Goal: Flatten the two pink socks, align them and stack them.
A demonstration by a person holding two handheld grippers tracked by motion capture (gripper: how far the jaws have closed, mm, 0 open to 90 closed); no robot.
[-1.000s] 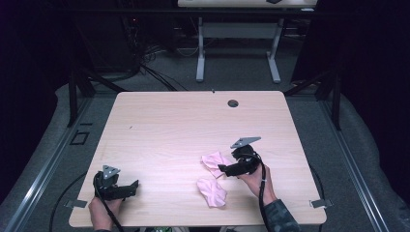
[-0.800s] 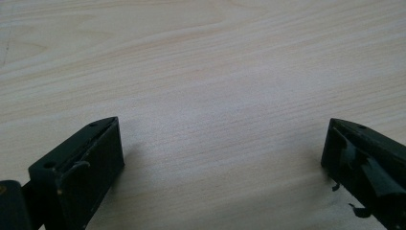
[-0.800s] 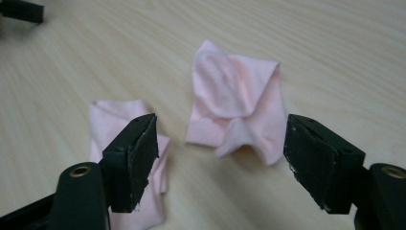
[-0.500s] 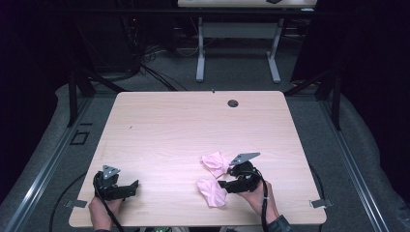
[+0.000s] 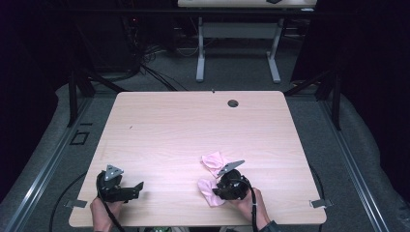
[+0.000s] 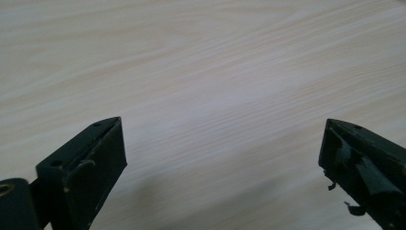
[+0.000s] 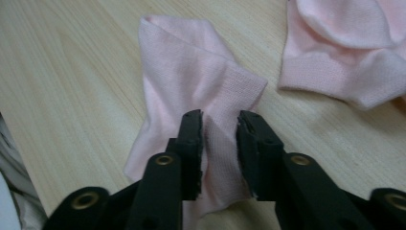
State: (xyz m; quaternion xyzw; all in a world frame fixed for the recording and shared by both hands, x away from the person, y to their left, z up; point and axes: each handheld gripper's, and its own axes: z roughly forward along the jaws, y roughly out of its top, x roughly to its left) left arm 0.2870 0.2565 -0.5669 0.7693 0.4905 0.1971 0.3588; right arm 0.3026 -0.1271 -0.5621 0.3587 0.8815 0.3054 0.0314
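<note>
The right gripper (image 7: 220, 120) has two black jaws that rise from the bottom, and they have just been closing on a soft pink knitted sock (image 7: 191, 76); a raised fold of the cloth sits between them, pinched up from both sides. The sock lies flat on a pale wooden table (image 7: 62, 76); a second pink sock with a ribbed cuff (image 7: 344, 52) lies near it at the top right, apart from the first.

2 socks (image 5: 211, 191) on table (image 5: 193, 130), near edge, right.
</note>
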